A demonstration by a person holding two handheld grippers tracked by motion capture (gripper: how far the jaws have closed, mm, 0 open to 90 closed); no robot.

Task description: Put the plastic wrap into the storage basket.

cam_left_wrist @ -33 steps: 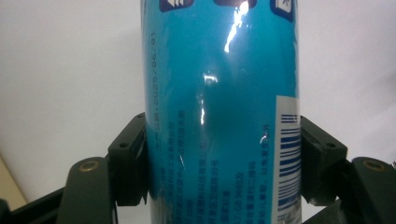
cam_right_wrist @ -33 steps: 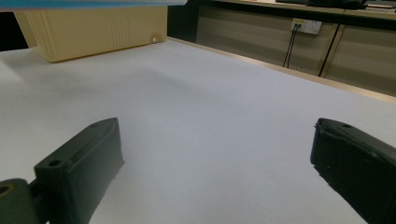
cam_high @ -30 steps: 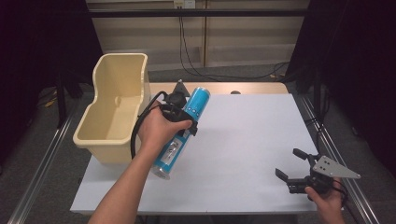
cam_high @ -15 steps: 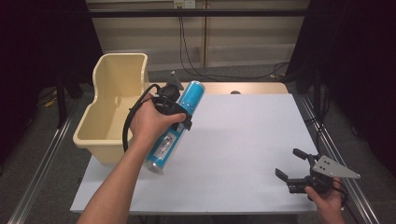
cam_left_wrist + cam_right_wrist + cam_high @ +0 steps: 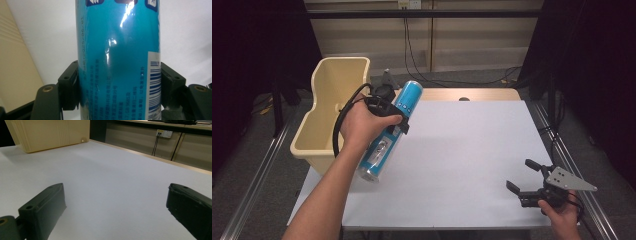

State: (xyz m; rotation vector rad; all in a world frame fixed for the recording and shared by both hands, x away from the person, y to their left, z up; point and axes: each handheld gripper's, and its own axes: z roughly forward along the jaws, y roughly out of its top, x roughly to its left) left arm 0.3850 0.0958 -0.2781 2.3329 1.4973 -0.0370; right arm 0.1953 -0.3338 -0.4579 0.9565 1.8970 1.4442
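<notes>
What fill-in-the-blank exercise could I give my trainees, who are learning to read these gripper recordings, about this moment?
1. The left gripper is shut on a tall ____ can.
2. The right gripper rests near the table's front right corner with its jaws ____.
3. The cream bin stands at the table's ____ edge.

Missing words: blue; open; left

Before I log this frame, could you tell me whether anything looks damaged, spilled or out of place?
Nothing stands out. The blue can is tilted, but the left gripper holds it, jaws shut on its sides; no dents or leaks show. The bin sits upright at the table edge, and the right gripper is open.
</notes>
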